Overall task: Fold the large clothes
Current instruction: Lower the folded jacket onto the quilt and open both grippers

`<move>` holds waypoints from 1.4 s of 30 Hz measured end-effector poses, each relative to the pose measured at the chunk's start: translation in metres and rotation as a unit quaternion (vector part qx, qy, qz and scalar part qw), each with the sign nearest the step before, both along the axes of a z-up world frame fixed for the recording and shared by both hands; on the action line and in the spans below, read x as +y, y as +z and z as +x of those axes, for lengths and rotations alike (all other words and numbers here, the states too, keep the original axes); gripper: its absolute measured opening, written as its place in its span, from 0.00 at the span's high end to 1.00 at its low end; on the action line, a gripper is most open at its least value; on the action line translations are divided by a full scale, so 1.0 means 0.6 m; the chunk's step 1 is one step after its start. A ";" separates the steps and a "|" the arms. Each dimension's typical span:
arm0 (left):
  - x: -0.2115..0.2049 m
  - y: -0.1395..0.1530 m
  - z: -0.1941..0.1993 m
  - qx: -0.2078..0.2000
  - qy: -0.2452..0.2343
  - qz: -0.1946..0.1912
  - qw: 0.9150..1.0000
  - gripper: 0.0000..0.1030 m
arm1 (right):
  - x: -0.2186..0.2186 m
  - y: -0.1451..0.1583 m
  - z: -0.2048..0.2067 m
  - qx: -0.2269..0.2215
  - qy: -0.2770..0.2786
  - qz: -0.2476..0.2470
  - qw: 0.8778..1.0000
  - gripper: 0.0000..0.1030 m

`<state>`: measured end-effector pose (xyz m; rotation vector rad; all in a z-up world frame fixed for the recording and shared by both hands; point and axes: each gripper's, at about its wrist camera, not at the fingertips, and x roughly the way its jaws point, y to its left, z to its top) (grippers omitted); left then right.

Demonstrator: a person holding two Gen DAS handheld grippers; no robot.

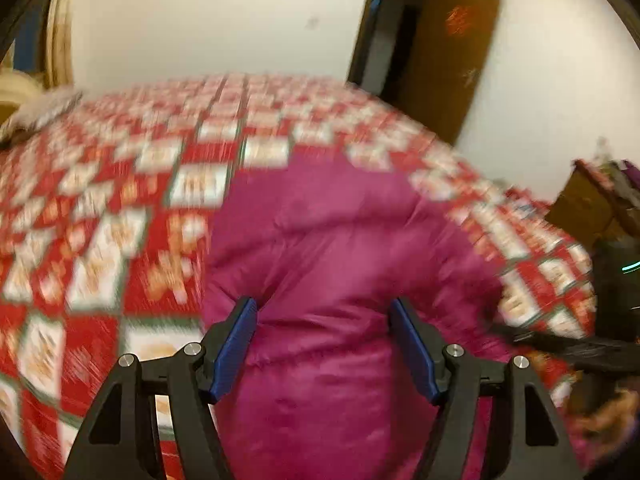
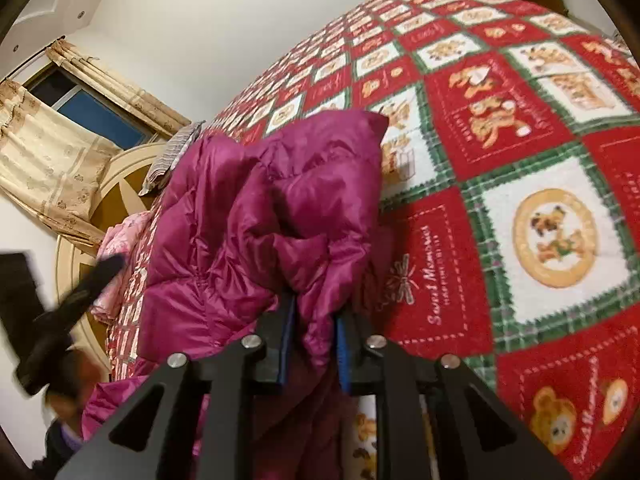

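**A:** What are you getting from the left wrist camera?

**B:** I'm looking along the left gripper (image 1: pixel 323 312), and its blue pads (image 1: pixel 234 350) are standing wide apart, released, closing on nothing. The magenta puffer jacket (image 1: pixel 332 248) is bulging up between and beyond the two fingers, lying on the red, white and green patchwork bedspread (image 1: pixel 120 208). The fabric is pressing close to both pads, but I can't tell whether it is touching them. The whole view is smearing with motion blur. Far ahead of the fingers, to the right, a brown door (image 1: pixel 444 56) is standing open against the pale wall. Off to the right of the gripper I'm seeing a dark blurred shape, which I'm taking to be the other gripper, though I can't tell for sure.

**A:** And the right wrist camera?

**B:** Here the right gripper (image 2: pixel 314 312) is clenching a bunched fold of the jacket (image 2: pixel 256 216), its blue pads (image 2: pixel 287 336) drawn in close with the magenta fabric pinched between them. The rest of the garment is heaping up ahead and to the left of the fingers, with more of it hanging below them. The bedspread (image 2: pixel 520 184) is spreading out to the right, printed with teddy bears and the words "Sweet Memories". Farther left I'm seeing a beige curtain (image 2: pixel 52 164) beside a dark window (image 2: pixel 96 108), a round cream headboard (image 2: pixel 80 240), and a striped pillow (image 2: pixel 172 156) at the far end of the bed. A blurred black shape (image 2: pixel 68 312) is crossing the lower left.
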<state>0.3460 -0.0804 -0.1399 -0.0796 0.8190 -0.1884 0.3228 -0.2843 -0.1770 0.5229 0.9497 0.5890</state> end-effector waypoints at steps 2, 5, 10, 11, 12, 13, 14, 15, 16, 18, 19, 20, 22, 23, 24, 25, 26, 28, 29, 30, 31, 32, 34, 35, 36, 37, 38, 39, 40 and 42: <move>-0.015 -0.015 -0.015 -0.027 0.015 0.028 0.999 0.32 | -0.004 0.016 -0.009 -0.008 -0.005 -0.023 1.000 0.74; -0.035 -0.016 -0.021 -0.046 0.023 0.061 0.997 0.32 | -0.015 0.060 -0.023 -0.035 -0.032 -0.069 0.997 0.73; -0.050 -0.021 -0.025 -0.055 0.051 0.095 0.993 0.31 | 0.004 0.160 -0.018 -0.066 -0.056 -0.067 0.994 0.73; -0.054 -0.023 -0.027 -0.057 0.059 0.102 0.991 0.31 | 0.013 0.173 -0.011 -0.058 -0.058 -0.054 0.995 0.73; -0.059 -0.025 -0.026 -0.061 0.066 0.112 0.990 0.30 | 0.026 0.183 -0.002 -0.043 -0.061 -0.034 0.997 0.73; -0.066 -0.027 -0.027 -0.066 0.073 0.129 0.987 0.30 | 0.043 0.187 0.006 -0.029 -0.062 -0.014 0.998 0.73; -0.070 -0.029 -0.032 -0.069 0.075 0.139 0.985 0.30 | 0.051 0.186 0.013 -0.021 -0.062 -0.004 0.998 0.73; -0.073 -0.031 -0.032 -0.071 0.075 0.150 0.983 0.30 | 0.071 0.182 0.020 -0.015 -0.066 -0.005 0.998 0.73; -0.074 -0.031 -0.034 -0.071 0.074 0.152 0.983 0.30 | 0.083 0.179 0.026 -0.014 -0.071 -0.013 0.997 0.73; -0.064 -0.027 -0.037 -0.063 0.069 0.136 0.986 0.30 | 0.106 0.158 0.039 -0.017 -0.085 -0.046 0.995 0.74; -0.054 -0.023 -0.039 -0.059 0.065 0.119 0.989 0.30 | 0.113 0.143 0.046 -0.015 -0.095 -0.064 0.993 0.74; -0.045 -0.018 -0.040 -0.055 0.061 0.104 0.991 0.30 | 0.115 0.125 0.052 -0.009 -0.100 -0.077 0.992 0.73; -0.030 -0.007 -0.039 -0.047 0.056 0.079 0.994 0.30 | 0.113 0.086 0.067 0.005 -0.101 -0.083 0.991 0.73; -0.022 0.000 -0.037 -0.046 0.057 0.068 0.995 0.30 | 0.112 0.068 0.073 0.008 -0.101 -0.091 0.991 0.74; -0.010 0.014 -0.031 -0.049 0.062 0.058 0.995 0.30 | 0.113 0.053 0.077 0.002 -0.103 -0.106 0.989 0.74; -0.003 0.026 -0.026 -0.055 0.069 0.055 0.995 0.30 | 0.113 0.043 0.078 -0.007 -0.101 -0.118 0.988 0.78; 0.003 0.037 -0.015 -0.061 0.076 0.056 0.994 0.30 | 0.114 0.034 0.078 -0.020 -0.096 -0.127 0.987 0.78; 0.004 0.050 0.020 -0.060 0.083 0.070 0.992 0.30 | 0.113 0.024 0.075 -0.040 -0.086 -0.131 0.987 0.78; 0.002 0.050 0.040 -0.054 0.086 0.081 0.992 0.29 | 0.112 0.018 0.077 -0.051 -0.080 -0.131 0.987 0.78; -0.003 0.046 0.066 -0.044 0.088 0.097 0.990 0.29 | 0.113 0.016 0.076 -0.057 -0.076 -0.131 0.987 0.78; -0.008 0.037 0.093 -0.035 0.091 0.113 0.989 0.29 | 0.116 0.013 0.076 -0.064 -0.071 -0.133 0.986 0.78; -0.012 0.026 0.116 -0.026 0.093 0.129 0.987 0.29 | 0.116 0.010 0.076 -0.070 -0.066 -0.137 0.986 0.78; -0.016 0.006 0.143 -0.013 0.098 0.143 0.985 0.29 | 0.114 0.003 0.072 -0.079 -0.058 -0.141 0.985 0.78; -0.019 -0.003 0.151 -0.007 0.099 0.145 0.984 0.29 | 0.112 0.001 0.071 -0.082 -0.058 -0.140 0.985 0.78; -0.021 -0.012 0.155 -0.003 0.101 0.147 0.984 0.28 | 0.110 -0.003 0.070 -0.082 -0.060 -0.134 0.986 0.78; -0.022 -0.024 0.161 0.002 0.102 0.150 0.983 0.28 | 0.106 -0.006 0.070 -0.080 -0.061 -0.125 0.987 0.78; -0.022 -0.031 0.165 0.005 0.103 0.150 0.983 0.27 | 0.103 -0.010 0.072 -0.077 -0.063 -0.115 0.988 0.78; -0.021 -0.040 0.170 0.011 0.105 0.146 0.984 0.27 | 0.098 -0.014 0.076 -0.072 -0.064 -0.103 0.990 0.78; -0.017 -0.049 0.177 0.018 0.108 0.140 0.984 0.27 | 0.096 -0.017 0.079 -0.068 -0.063 -0.094 0.991 0.78; -0.013 -0.059 0.187 0.027 0.112 0.133 0.984 0.25 | 0.091 -0.023 0.083 -0.062 -0.062 -0.077 0.993 0.78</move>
